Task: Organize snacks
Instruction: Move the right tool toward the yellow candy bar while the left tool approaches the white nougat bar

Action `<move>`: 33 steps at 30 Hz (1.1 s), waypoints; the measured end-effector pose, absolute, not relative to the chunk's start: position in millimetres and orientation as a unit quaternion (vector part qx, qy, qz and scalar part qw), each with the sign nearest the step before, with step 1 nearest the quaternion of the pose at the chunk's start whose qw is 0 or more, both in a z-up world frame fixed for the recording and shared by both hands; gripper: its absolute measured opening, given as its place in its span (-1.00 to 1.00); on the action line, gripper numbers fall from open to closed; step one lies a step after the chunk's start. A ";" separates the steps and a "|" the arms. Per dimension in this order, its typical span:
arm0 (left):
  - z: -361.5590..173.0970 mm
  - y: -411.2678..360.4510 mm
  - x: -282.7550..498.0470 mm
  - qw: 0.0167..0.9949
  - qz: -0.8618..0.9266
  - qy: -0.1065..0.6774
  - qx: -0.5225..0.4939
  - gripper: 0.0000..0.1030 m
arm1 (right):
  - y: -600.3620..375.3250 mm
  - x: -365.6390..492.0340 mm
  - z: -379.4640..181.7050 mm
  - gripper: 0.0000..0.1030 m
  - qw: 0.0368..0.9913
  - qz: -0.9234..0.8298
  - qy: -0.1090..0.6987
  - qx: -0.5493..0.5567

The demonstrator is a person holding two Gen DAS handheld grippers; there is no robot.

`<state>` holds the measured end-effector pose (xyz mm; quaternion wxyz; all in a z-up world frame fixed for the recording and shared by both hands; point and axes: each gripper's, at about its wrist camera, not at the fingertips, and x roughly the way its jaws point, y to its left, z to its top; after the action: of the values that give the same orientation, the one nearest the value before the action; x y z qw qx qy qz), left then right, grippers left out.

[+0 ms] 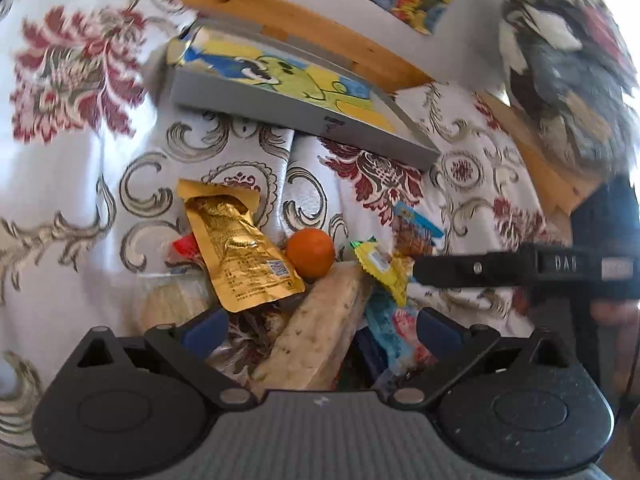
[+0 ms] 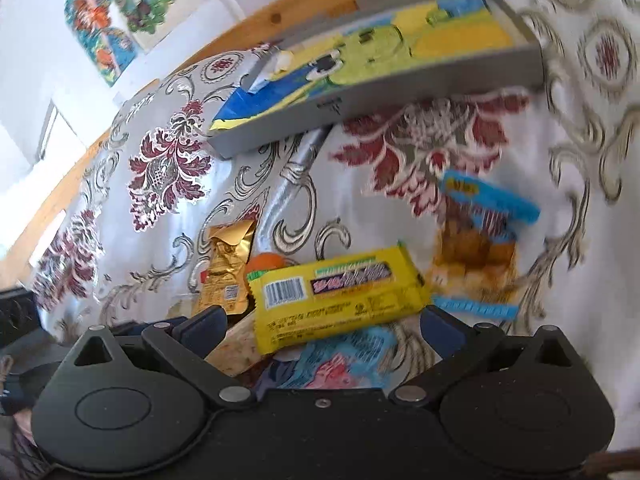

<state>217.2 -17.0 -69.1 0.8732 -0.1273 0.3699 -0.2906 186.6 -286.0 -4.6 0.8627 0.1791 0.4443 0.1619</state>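
Right wrist view shows the right claw [image 2: 320, 330] with its two fingers spread apart and nothing clamped, and the yellow snack bar [image 2: 338, 300] lies just in front of them, on top of the snack heap on the flowered cloth [image 2: 400, 208]. The long axis of the bar runs from left to right, almost across the gap of the fingers, so I think the claw must turn or take it by the short side. The grey tray [image 2: 400, 88] with the cartoon lining stands farther ahead, beyond the heap. In the left wrist view the left claw [image 1: 320, 332] is also spread wide and empty, over the pale long packet [image 1: 320, 332], with the gold pouch [image 1: 240, 252] and the orange fruit [image 1: 310, 253] just ahead. The right claw seems nearer to the yellow bar.
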 end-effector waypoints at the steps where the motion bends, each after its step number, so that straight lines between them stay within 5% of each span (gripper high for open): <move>1: -69.8 -16.8 219.2 0.871 -0.290 0.373 -0.132 0.98 | -287.2 187.1 -6.3 0.99 0.859 0.162 0.447 0.191; 9: -78.2 -17.4 228.6 0.847 -0.283 0.418 -0.168 0.69 | -291.7 186.8 -10.6 0.99 0.849 0.154 0.449 0.233; 15: -87.4 -22.2 227.5 0.849 -0.247 0.440 -0.155 0.15 | -285.6 185.1 -10.8 0.99 0.853 0.157 0.443 0.226; 33: -84.3 -43.3 210.1 0.843 -0.250 0.458 -0.130 0.04 | -282.5 199.1 -22.3 0.99 0.855 0.099 0.426 0.280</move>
<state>210.1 -43.3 -84.3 0.8429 -0.1302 0.4585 -0.2498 199.1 -282.5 -22.3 0.8546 0.2796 0.4262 0.0990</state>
